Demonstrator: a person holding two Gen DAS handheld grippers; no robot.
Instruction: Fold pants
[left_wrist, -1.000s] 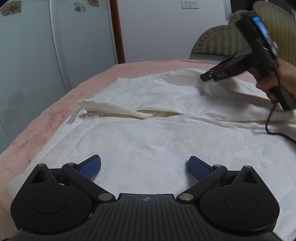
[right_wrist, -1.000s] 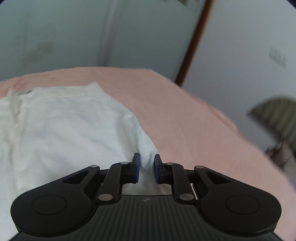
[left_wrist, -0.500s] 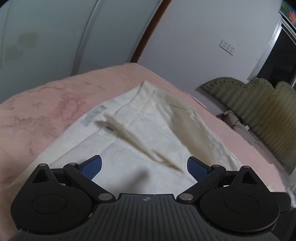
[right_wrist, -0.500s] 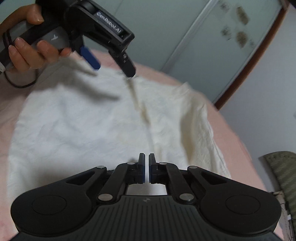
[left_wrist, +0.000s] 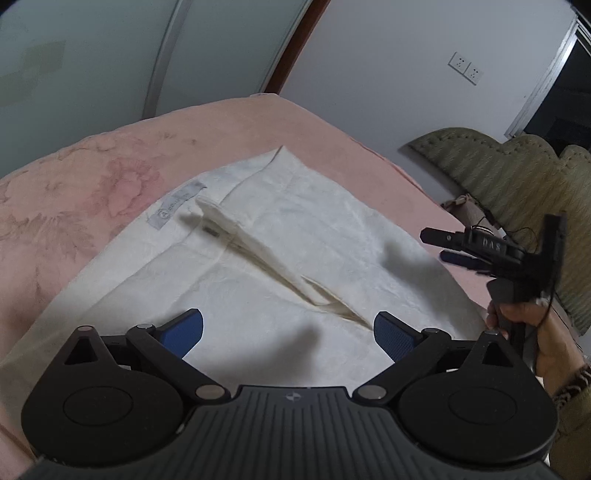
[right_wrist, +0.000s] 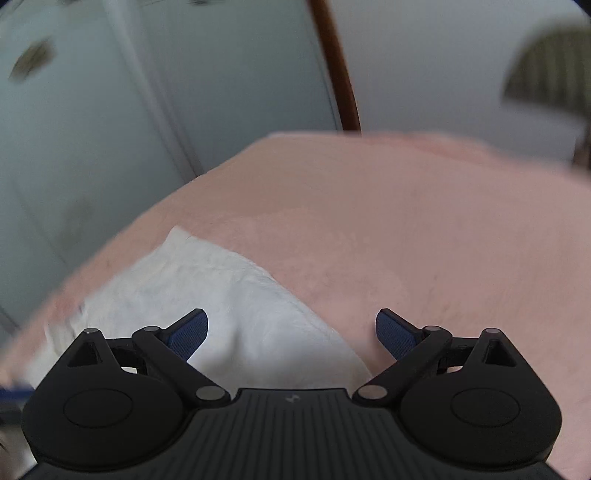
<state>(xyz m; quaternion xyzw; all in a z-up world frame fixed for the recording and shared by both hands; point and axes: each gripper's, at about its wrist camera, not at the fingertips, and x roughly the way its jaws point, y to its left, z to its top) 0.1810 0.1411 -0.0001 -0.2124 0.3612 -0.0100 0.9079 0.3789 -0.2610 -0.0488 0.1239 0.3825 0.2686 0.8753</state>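
The cream-white pants (left_wrist: 295, 254) lie folded flat on the pink bed, with a grey label (left_wrist: 173, 210) at the far left edge and a raised fold line running across the middle. My left gripper (left_wrist: 288, 332) is open and empty above the near part of the cloth. My right gripper (right_wrist: 291, 332) is open and empty over the pants' right edge (right_wrist: 229, 295). It also shows in the left wrist view (left_wrist: 491, 254), held in a hand at the right, above the cloth's right side.
The pink bedspread (left_wrist: 110, 177) surrounds the pants, and it also shows in the right wrist view (right_wrist: 424, 229). Pale wardrobe doors (left_wrist: 110, 55) stand behind the bed. An olive padded headboard (left_wrist: 517, 177) leans against the wall at the right.
My right gripper has opened and let go of the pants' edge after laying it down. It has drawn back to the right. My left gripper stays open above the cloth.
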